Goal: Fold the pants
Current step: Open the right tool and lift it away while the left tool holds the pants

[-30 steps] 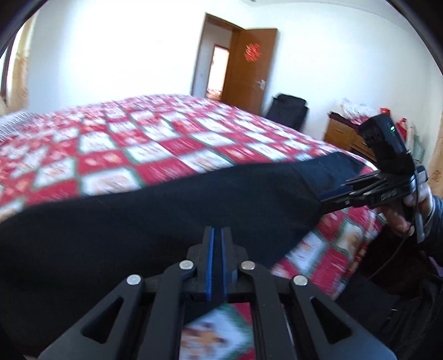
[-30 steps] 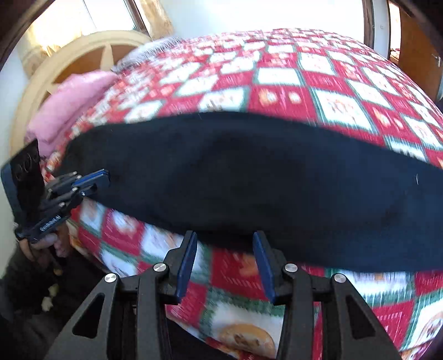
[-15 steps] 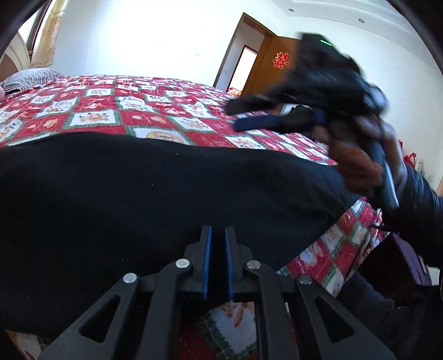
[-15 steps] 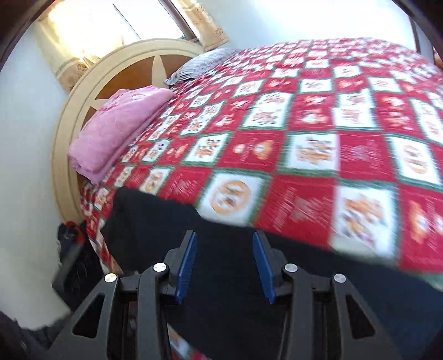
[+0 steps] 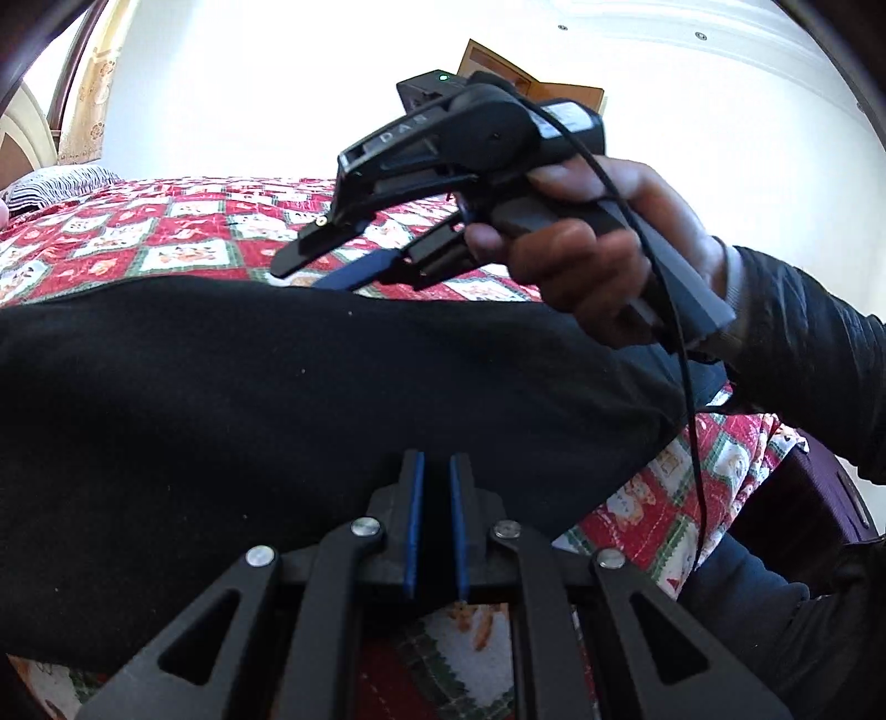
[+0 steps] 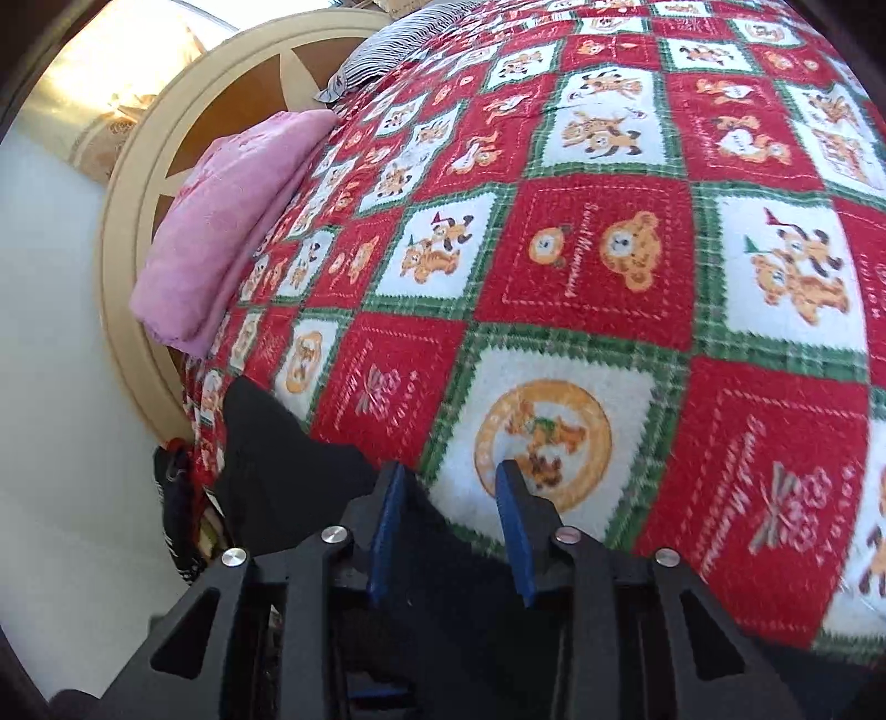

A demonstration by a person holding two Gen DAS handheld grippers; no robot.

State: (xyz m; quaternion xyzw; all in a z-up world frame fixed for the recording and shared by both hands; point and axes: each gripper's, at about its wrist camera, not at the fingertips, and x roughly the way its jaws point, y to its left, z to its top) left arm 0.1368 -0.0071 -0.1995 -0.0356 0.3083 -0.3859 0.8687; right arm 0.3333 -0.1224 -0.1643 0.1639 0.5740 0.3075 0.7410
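Black pants (image 5: 332,399) lie in a long band along the near edge of the bed, on a red and white patchwork bedspread (image 5: 183,232). My left gripper (image 5: 436,471) is at the pants' near edge, jaws almost together with black cloth between them. My right gripper (image 5: 332,271) shows in the left wrist view, held in a hand above the pants' far edge, open and empty. In the right wrist view the right gripper (image 6: 451,476) hovers over the bedspread (image 6: 581,266) with the pants' end (image 6: 277,459) below left.
A pink folded blanket (image 6: 221,221) and a striped pillow (image 6: 382,50) lie by the round cream headboard (image 6: 144,183). A dark bag (image 6: 177,515) sits on the floor beside the bed. The person's dark sleeve (image 5: 803,354) is at right.
My right gripper has swung from the pants' right end up over the bed toward the left, staying open. My left gripper has loosened slightly at the pants' edge.
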